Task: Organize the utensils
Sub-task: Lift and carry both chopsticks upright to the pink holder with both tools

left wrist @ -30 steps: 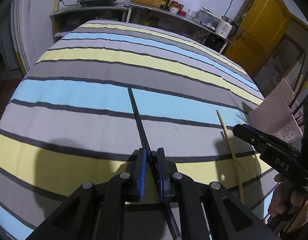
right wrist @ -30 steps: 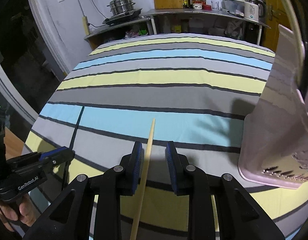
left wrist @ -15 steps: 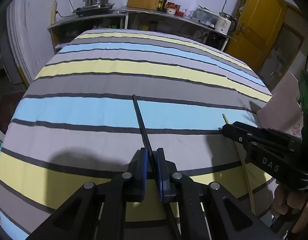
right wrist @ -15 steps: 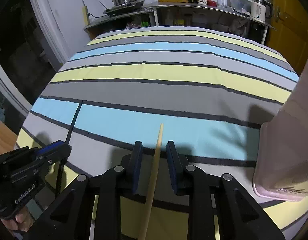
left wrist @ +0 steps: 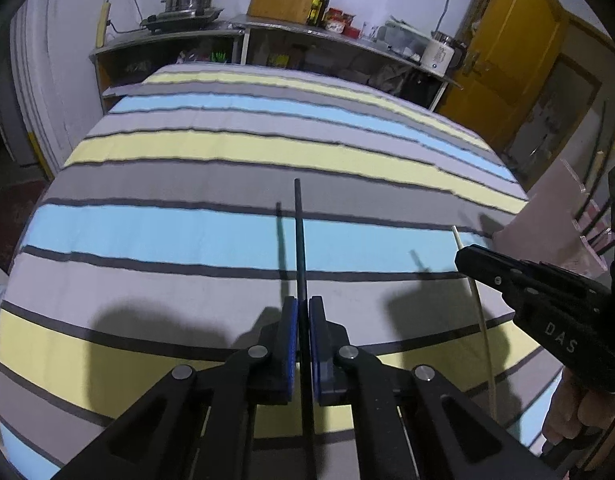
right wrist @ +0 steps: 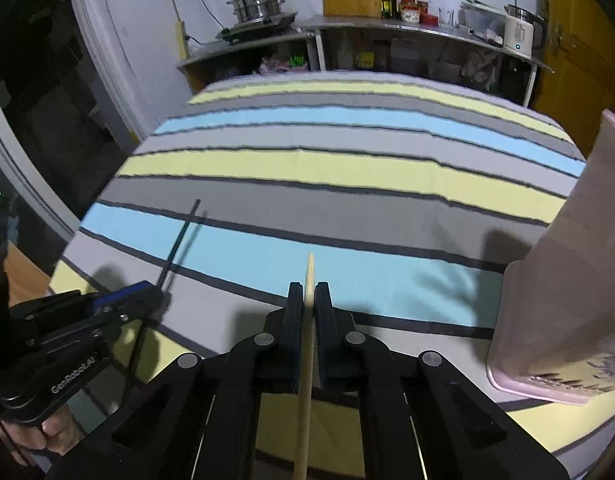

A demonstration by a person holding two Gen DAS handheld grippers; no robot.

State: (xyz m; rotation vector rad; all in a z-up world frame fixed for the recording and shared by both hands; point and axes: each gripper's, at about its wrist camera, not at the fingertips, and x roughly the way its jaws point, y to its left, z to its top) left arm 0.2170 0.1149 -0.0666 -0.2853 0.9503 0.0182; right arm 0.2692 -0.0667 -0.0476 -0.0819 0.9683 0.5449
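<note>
Left gripper [left wrist: 302, 308] clamped narrow on a black chopstick [left wrist: 299, 240], pads pinching it partway along so the long end runs straight ahead past the fingertips and the butt trails back between the arms; lifted clear of the striped cloth [left wrist: 187, 232], to judge by the separate shadow just left of the stick. Right gripper [right wrist: 308, 296] likewise closed tight, on a pale wooden chopstick [right wrist: 307, 344], only a short tip showing ahead of the pads, most of the length hanging back beneath the arms. Gripped lengthwise like this, probably, to keep each stick aligned with the fingers for feeding end-first into an upright holder. One stick per hand, so likely two pieces carried in one trip. Just right of the right gripper and a little ahead, a pink utensil holder [right wrist: 567, 300] standing on the cloth, slotted drain holes low on its near face; inside hidden from this side. From the left wrist view, same holder far off to the right beyond the other tool, several dark sticks [left wrist: 595, 208] rising out of its top, some contents already in, exact count unclear. Next move likely a swing right and a tilt to drop tips into the opening; risk of a stick pivoting in so thin a pinch.
</note>
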